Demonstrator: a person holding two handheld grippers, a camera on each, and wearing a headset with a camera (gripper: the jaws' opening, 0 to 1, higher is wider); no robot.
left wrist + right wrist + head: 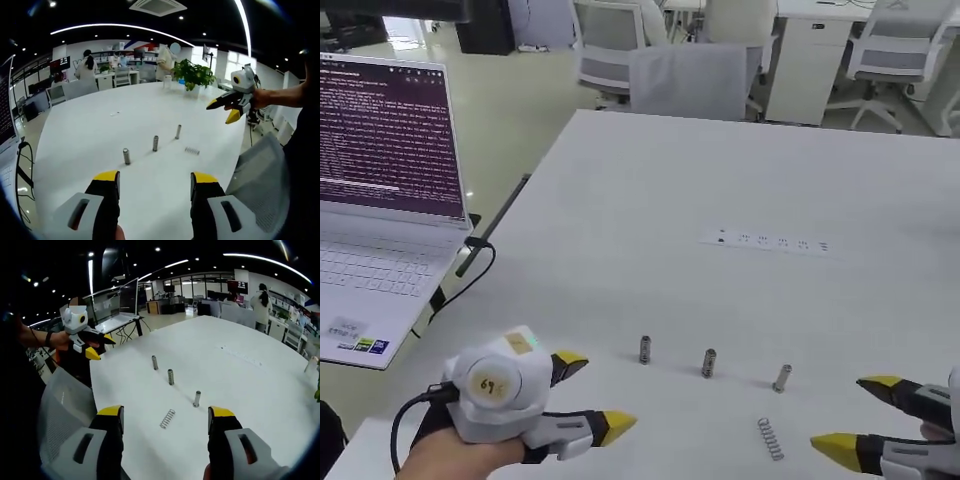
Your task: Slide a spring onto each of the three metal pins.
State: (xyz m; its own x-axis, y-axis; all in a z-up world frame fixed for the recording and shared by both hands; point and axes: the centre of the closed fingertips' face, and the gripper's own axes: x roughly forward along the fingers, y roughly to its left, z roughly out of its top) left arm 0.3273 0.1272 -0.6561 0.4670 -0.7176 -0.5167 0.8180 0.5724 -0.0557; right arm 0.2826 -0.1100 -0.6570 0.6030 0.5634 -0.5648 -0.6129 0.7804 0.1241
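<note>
Jaws wide apart and holding nothing, your right gripper is hovering near the loose spring, which is lying flat on the table ahead of its tips, close to the bare pin, while your left gripper is gaping empty farther off.

The head view is bright and even, lit from overhead. The white desk looks pale and slightly washed out, and shadows on it are faint and soft-edged. The loose spring is sharp enough to show its coils. The laptop screen glows, its text too small to read. Both gripper views bow like a fisheye: the desk's edge curves and the ceiling light strip arcs. There the ceiling is dark, dotted with glaring lamps, and a window in the left gripper view is blown out.
</note>
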